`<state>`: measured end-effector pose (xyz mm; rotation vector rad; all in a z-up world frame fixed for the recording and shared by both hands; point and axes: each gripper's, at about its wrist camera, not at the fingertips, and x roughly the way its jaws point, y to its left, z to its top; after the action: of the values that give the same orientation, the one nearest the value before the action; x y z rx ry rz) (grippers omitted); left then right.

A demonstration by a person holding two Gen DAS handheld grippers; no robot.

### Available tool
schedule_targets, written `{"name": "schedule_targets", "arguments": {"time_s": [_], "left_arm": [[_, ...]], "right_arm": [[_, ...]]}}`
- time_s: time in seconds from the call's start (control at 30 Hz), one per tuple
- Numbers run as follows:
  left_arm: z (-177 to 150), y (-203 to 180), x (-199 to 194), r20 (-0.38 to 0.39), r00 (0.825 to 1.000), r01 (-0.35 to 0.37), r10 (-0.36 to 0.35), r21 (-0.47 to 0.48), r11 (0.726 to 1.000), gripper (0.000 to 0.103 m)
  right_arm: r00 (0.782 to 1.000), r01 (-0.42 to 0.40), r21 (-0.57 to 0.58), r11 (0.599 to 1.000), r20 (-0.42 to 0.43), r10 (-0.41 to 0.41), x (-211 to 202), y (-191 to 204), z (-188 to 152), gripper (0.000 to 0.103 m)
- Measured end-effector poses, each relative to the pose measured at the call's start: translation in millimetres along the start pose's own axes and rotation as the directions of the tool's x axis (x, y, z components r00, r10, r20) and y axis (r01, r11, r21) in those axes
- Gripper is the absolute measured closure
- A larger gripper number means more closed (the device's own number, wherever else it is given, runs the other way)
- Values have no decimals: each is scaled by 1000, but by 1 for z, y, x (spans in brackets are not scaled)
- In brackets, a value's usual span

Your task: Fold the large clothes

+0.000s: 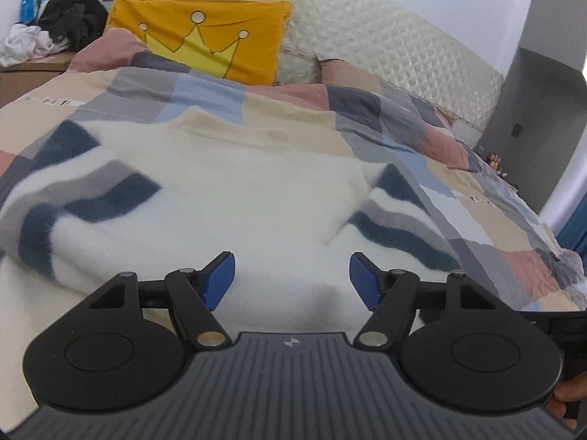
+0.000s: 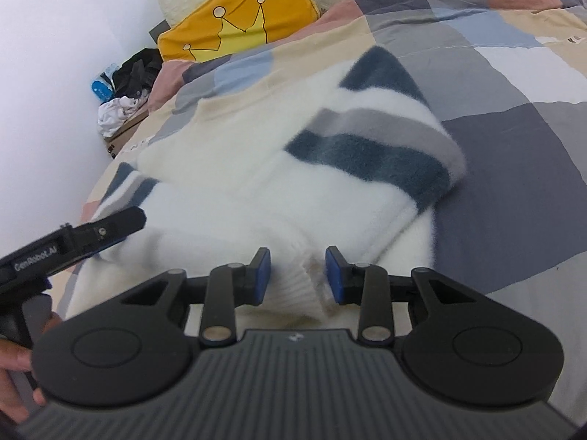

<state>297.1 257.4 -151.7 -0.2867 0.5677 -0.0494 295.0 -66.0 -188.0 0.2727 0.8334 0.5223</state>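
Note:
A fuzzy white sweater (image 1: 238,183) with dark blue and grey sleeve stripes lies flat on the bed, neckline away from me. My left gripper (image 1: 292,275) hovers open over the sweater's lower body, with nothing between its blue pads. In the right wrist view the striped right sleeve (image 2: 370,146) is folded in across the sweater (image 2: 227,168). The sleeve's ribbed white cuff (image 2: 293,286) sits bunched between the pads of my right gripper (image 2: 298,275), which is shut on it. The left gripper (image 2: 124,225) shows at the left edge of that view, over the other striped sleeve.
The sweater rests on a patchwork duvet (image 1: 403,117) in pink, beige, blue and grey. A yellow crown pillow (image 1: 205,36) leans on the quilted headboard (image 1: 385,44). Black and white clothes (image 1: 55,25) are piled beside the bed. A hand (image 2: 14,377) holds the left gripper's handle.

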Motion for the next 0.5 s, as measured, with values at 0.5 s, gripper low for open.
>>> {"name": "schedule_targets", "arguments": {"time_s": [0.5], "left_arm": [[35, -3, 62, -235, 969, 70, -77, -34, 997, 30]], "right_arm": [[999, -28, 34, 999, 15, 28, -4, -4, 7, 65]]}}
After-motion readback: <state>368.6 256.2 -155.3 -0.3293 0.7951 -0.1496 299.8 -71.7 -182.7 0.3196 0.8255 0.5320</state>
